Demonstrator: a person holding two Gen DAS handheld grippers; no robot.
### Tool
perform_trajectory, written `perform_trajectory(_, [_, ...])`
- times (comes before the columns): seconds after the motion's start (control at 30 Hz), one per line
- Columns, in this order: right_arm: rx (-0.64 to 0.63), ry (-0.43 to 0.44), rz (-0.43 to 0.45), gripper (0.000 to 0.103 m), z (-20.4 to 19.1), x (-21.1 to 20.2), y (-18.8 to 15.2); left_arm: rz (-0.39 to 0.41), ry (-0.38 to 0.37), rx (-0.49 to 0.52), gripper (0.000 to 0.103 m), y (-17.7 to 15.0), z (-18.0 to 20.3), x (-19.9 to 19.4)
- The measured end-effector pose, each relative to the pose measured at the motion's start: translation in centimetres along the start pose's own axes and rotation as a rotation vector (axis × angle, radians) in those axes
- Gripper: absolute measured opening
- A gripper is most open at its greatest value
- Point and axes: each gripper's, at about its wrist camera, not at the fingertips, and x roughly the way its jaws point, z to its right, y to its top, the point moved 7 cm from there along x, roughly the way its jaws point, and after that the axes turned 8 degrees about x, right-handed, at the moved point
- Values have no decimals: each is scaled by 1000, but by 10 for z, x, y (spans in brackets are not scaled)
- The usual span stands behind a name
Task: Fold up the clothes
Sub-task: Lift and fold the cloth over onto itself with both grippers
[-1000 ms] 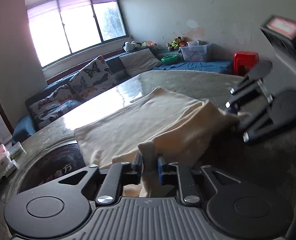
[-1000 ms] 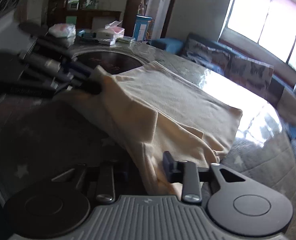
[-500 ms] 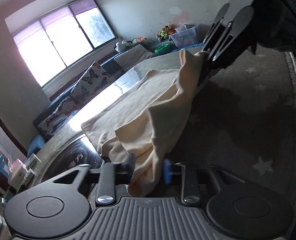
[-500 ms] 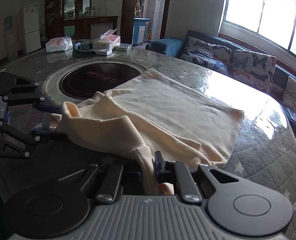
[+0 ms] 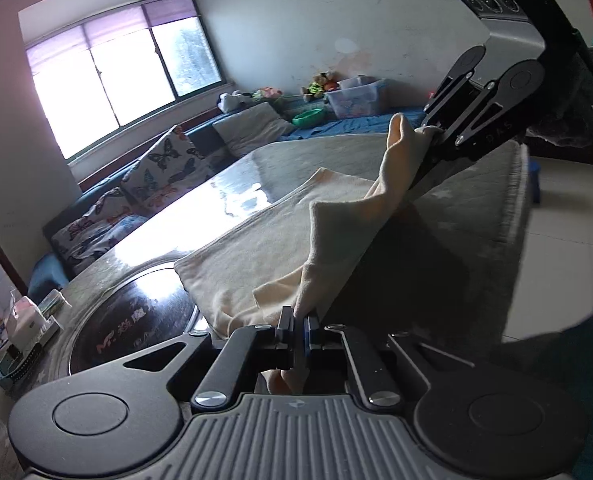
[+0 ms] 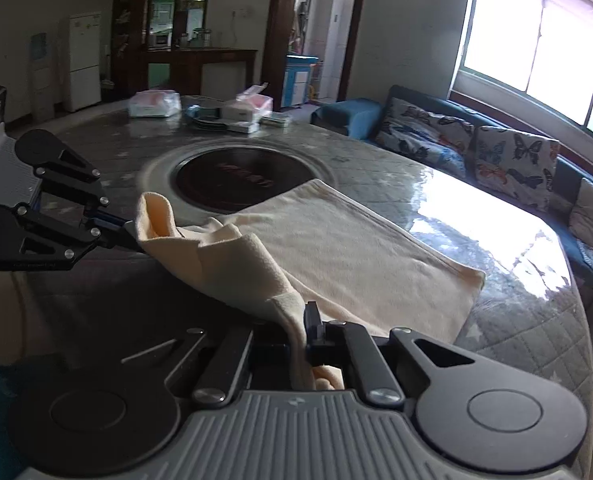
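A cream-coloured garment (image 5: 272, 248) (image 6: 356, 248) lies on the round quilted table (image 5: 476, 216) (image 6: 516, 320), its near edge lifted off the surface. My left gripper (image 5: 299, 322) is shut on one near corner of the cloth. In the right wrist view it shows at the left (image 6: 130, 236), pinching a raised fold. My right gripper (image 6: 298, 320) is shut on the other near corner, and in the left wrist view it appears at the upper right (image 5: 426, 148), holding a peak of cloth. The lifted edge hangs taut between both grippers.
A dark round hotplate (image 6: 240, 180) (image 5: 132, 332) is set in the table's middle, partly under the garment. Tissue packs and boxes (image 6: 240, 110) lie at the table's far side. A sofa with butterfly cushions (image 6: 496, 152) runs under the window.
Both grippers went from loosely around the cloth to shut on it. They lifted the near edge off the table and drew it taut.
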Motion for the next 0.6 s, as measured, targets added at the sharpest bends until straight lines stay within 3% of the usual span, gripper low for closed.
perform_trajectory(0.1, [0,47,-29,6,-17,-19,-9,-10,-25,-12,5,-1,6,-12])
perform_trajectory(0.23, [1,61,-66,6,-24,-20,-18,-9,-18,-48,5,3,-4,0])
perform_trajectory(0.47, [77,41,-27,6,16,-7,14,52,31,-84,5,45,-53,36])
perform_trajectory(0.6, [112,14,-4,6,55,13,47,49,85,-105,5,68,-86,81])
